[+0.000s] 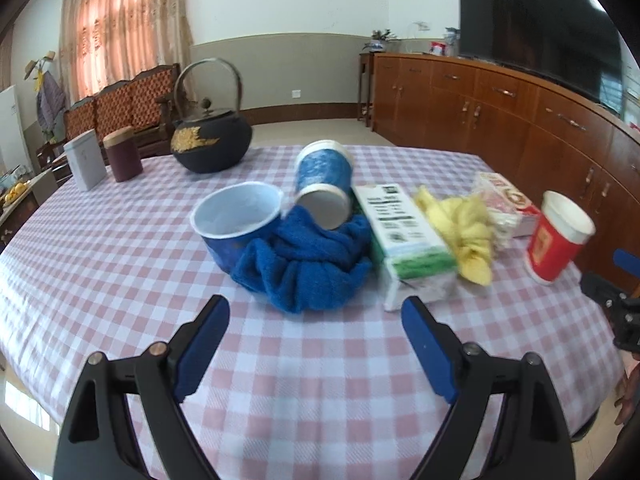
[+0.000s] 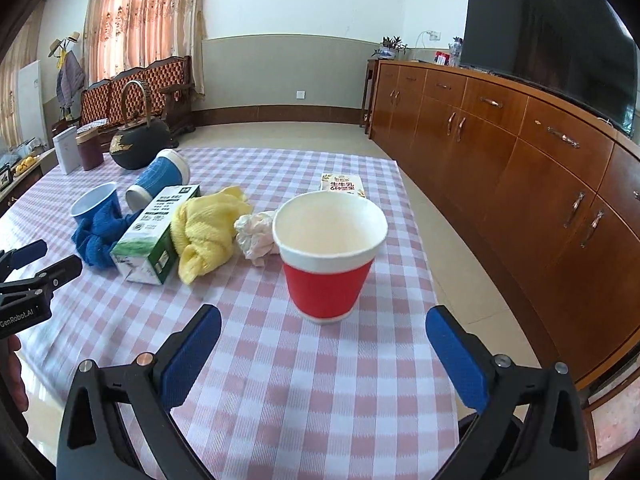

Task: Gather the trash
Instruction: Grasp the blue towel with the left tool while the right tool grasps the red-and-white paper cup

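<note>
Trash lies on a pink checked tablecloth [image 1: 320,368]. My left gripper [image 1: 316,308] is open, just short of a blue cloth [image 1: 304,268]. Against that cloth lean an upright blue cup [image 1: 236,220] and a tipped blue cup [image 1: 324,184]. To the right come a green-white carton [image 1: 404,232], a yellow cloth [image 1: 468,232] and a crumpled tissue [image 2: 256,236]. My right gripper [image 2: 324,316] is open, its fingertips level with the base of an upright, empty red paper cup [image 2: 328,268]. A small red-print carton [image 2: 343,183] lies flat behind the cup.
A black iron teapot [image 1: 212,140], a white tin [image 1: 84,164] and a maroon canister [image 1: 122,154] stand at the far left. A wooden sideboard [image 2: 520,152] with a dark TV [image 2: 548,40] runs along the right. The table's right edge [image 2: 420,220] is close to the red cup.
</note>
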